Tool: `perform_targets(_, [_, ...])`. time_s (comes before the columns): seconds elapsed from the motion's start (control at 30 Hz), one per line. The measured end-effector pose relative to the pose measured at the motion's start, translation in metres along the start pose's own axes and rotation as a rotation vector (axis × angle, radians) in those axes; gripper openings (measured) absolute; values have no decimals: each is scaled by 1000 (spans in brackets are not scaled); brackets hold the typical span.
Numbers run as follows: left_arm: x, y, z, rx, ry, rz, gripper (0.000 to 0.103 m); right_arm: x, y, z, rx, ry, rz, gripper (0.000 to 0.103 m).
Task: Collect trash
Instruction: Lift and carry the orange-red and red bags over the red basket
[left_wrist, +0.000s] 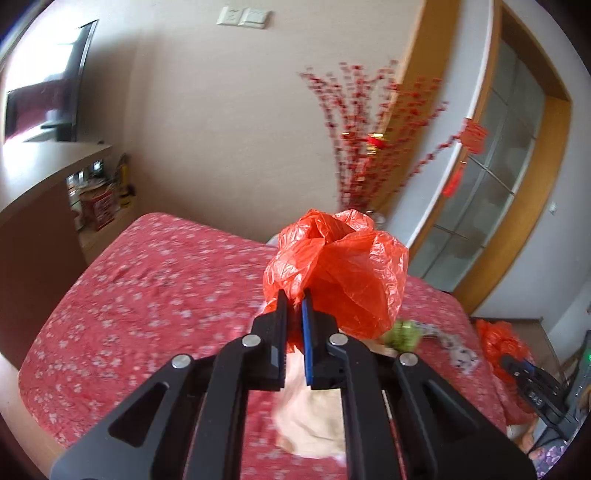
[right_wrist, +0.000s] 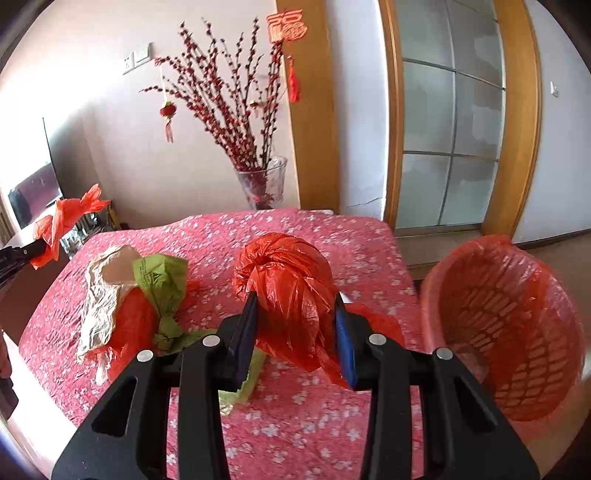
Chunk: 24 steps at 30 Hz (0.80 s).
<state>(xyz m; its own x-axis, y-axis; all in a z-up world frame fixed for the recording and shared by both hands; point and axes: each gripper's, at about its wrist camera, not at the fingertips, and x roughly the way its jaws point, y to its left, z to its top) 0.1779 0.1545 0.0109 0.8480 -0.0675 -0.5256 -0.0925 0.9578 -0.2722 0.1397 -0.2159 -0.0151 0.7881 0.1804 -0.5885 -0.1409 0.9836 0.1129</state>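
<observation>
My left gripper (left_wrist: 295, 299) is shut on a crumpled orange-red plastic bag (left_wrist: 343, 269) and holds it up above the red floral tablecloth (left_wrist: 147, 288). It also shows at the far left of the right wrist view (right_wrist: 62, 221). My right gripper (right_wrist: 295, 306) is shut on a second bundled red plastic bag (right_wrist: 288, 291), held above the table. A red basket bin (right_wrist: 506, 332) lined with a red bag stands just right of the table. On the table lie a green bag (right_wrist: 162, 280), a beige crumpled bag (right_wrist: 99, 302) and a red bag (right_wrist: 136, 328).
A glass vase (right_wrist: 264, 181) with red blossom branches stands behind the table's far edge. A TV (left_wrist: 44, 99) sits on a wooden cabinet (left_wrist: 40, 177) to the left. A wood-framed glass door (right_wrist: 450, 129) is at the right. A wall runs behind the table.
</observation>
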Motion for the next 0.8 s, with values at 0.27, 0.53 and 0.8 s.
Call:
perform_targets(0.27, [-2, -60, -8, 64, 11, -108, 8, -18, -23, 1, 42, -40, -30, 39])
perform_targets(0.53, [9, -109, -19, 107, 46, -194, 8, -37, -53, -1, 90, -75, -69, 39])
perform_targets(0.8, [19, -152, -31, 136, 80, -270, 8, -52, -81, -2, 129, -109, -126, 39])
